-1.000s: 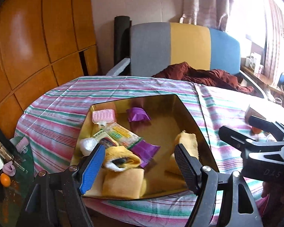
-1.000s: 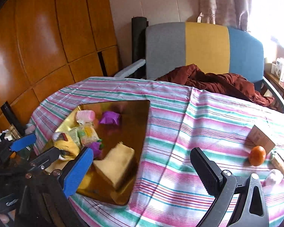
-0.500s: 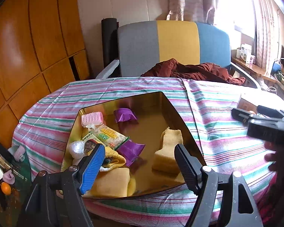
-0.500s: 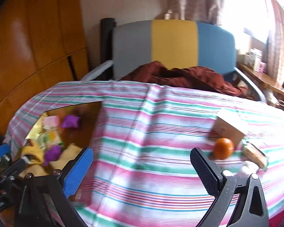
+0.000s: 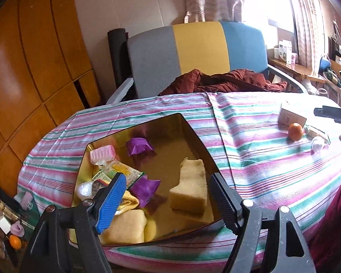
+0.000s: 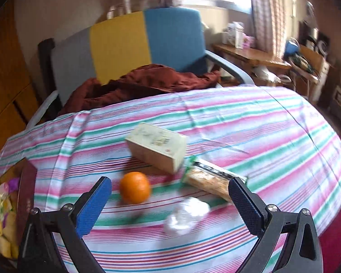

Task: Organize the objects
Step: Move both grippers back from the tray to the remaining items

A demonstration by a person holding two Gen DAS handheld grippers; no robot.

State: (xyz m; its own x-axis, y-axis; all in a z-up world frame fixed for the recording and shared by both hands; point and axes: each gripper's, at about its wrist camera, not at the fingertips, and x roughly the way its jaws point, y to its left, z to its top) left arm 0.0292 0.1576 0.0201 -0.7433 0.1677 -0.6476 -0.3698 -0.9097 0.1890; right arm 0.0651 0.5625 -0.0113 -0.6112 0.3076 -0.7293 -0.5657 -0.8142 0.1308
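Observation:
A gold box on the striped table holds a yellow sponge, purple packets, a pink item and snack packs. My left gripper hovers open over its near edge, empty. In the right wrist view an orange, a beige carton, a long biscuit pack and a crumpled clear wrapper lie on the cloth. My right gripper is open and empty, just before the orange and wrapper. The box's edge shows at far left.
A grey, yellow and blue chair with a dark red cloth stands behind the table. Wooden panelling is at left; a low side table with small items sits at lower left. A cluttered desk lies at right.
My right gripper has swung right, away from the gold box, and now faces the orange, carton and biscuit pack. The left gripper has drawn back slightly; both stay open.

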